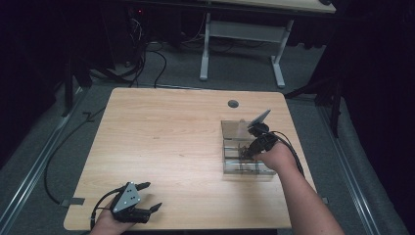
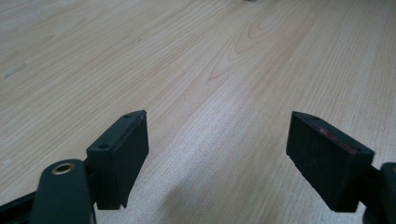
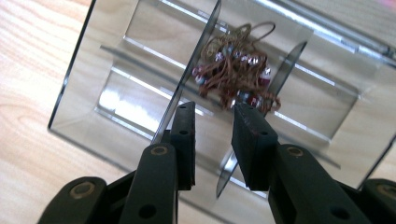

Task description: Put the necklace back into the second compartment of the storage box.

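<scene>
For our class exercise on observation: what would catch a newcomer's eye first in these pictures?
First, the clear box with dividers at the table's right side, with a brown beaded tangle in one compartment. The right gripper hangs over it, jaws slightly apart just short of the tangle. The left gripper rests wide open at the table's near left edge, holding nothing.

On the table (image 1: 171, 142), the divided box (image 1: 244, 149) stands at your right side, and the beaded cord bundle (image 3: 236, 77) lies inside one compartment. Your right gripper (image 3: 212, 116) is over this box; your left gripper (image 1: 147, 196) is at the near left edge.
</scene>
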Demonstrator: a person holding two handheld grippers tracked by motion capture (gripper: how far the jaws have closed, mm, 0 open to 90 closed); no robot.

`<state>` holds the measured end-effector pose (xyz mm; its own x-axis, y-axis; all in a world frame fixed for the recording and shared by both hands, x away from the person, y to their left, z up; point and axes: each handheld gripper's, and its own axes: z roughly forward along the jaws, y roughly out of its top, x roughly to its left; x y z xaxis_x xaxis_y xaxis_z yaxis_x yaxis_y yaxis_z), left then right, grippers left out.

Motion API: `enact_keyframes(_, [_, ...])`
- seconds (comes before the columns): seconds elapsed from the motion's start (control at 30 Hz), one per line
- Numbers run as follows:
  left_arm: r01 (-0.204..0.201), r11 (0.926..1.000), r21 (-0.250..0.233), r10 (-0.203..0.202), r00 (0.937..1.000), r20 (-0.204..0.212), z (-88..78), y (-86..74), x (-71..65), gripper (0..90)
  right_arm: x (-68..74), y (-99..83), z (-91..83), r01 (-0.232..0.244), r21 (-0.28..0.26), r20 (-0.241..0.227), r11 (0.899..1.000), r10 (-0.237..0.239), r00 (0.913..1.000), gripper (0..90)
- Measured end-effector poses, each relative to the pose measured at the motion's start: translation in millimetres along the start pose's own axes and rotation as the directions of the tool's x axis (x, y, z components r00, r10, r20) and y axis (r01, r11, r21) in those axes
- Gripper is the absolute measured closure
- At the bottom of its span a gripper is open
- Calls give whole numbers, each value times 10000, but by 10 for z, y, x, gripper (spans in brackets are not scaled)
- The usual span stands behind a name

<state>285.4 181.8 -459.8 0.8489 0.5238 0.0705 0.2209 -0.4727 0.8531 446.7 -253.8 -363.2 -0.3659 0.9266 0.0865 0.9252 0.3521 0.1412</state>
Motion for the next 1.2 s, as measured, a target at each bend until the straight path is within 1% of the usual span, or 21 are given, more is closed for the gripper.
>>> enact_keyframes(0.2, [29, 10000, -15, -29, 10000, 3, 0, 0, 0, 214, 65, -119, -76, -97, 68, 127, 9999, 97, 9999, 701])
enact_keyframes(0.27, [35, 10000, -14, -35, 10000, 3, 0, 0, 1, 214, 81, -162, -92, -155, 85, 60, 9998, 155, 9999, 702])
enact_keyframes(0.4, [44, 10000, -14, -44, 10000, 18, 0, 1, 3, 214, 115, -271, -115, -149, 61, 132, 9999, 148, 9998, 708])
enact_keyframes(0.53, [39, 10000, -13, -39, 10000, 17, 0, 1, 2, 214, 137, -405, -103, -295, 44, 41, 9996, 295, 9996, 696])
enact_keyframes(0.57, [45, 10000, -27, -45, 10000, 7, 1, 0, 1, 214, 139, -440, -93, -328, -37, -84, 9995, 328, 9994, 695])
enact_keyframes(0.63, [46, 10000, -32, -46, 10000, -1, 2, 0, 0, 214, 153, -505, -73, -297, -69, -64, 9995, 296, 9995, 694])
enact_keyframes(0.67, [44, 10000, -26, -44, 10000, -4, 2, 1, 0, 214, 161, -537, -59, -392, -97, -96, 9992, 391, 9992, 689])
enact_keyframes(0.77, [19, 10000, -10, -19, 10000, -7, 0, 1, 0, 214, 173, -630, -25, -391, -302, -150, 9988, 386, 9991, 675])
enact_keyframes(0.87, [22, 10000, -4, -22, 10000, -6, 0, 1, 1, 214, 221, -747, 22, -361, -781, -385, 9963, 331, 9987, 651])
enact_keyframes(0.93, [28, 10000, -9, -28, 10000, -7, -1, 1, 1, 214, 269, -834, 66, -232, -1303, -303, 9912, 194, 9994, 617])
enact_keyframes(1.0, [5, 10000, -66, -6, 10000, -43, -4, -1, -1, 214, 313, -922, 114, -76, -1956, -289, 9807, 20, 9996, 596])
enact_keyframes(1.03, [12, 10000, -72, -12, 10000, -50, -5, -1, 0, 214, 331, -967, 139, -132, -2248, -318, 9743, 62, 9995, 594])
enact_keyframes(1.1, [39, 9999, -92, -39, 10000, -66, -7, -2, 1, 215, 356, -1057, 199, -271, -2920, -447, 9560, 147, 9989, 588])
enact_keyframes(1.13, [69, 9999, -119, -70, 9999, -83, -9, -3, 3, 215, 361, -1099, 235, -254, -3168, -490, 9481, 104, 9987, 580])
enact_keyframes(1.2, [135, 9998, -134, -136, 9999, -77, -10, -3, 9, 215, 374, -1177, 302, -249, -3731, -521, 9275, 58, 9986, 563])
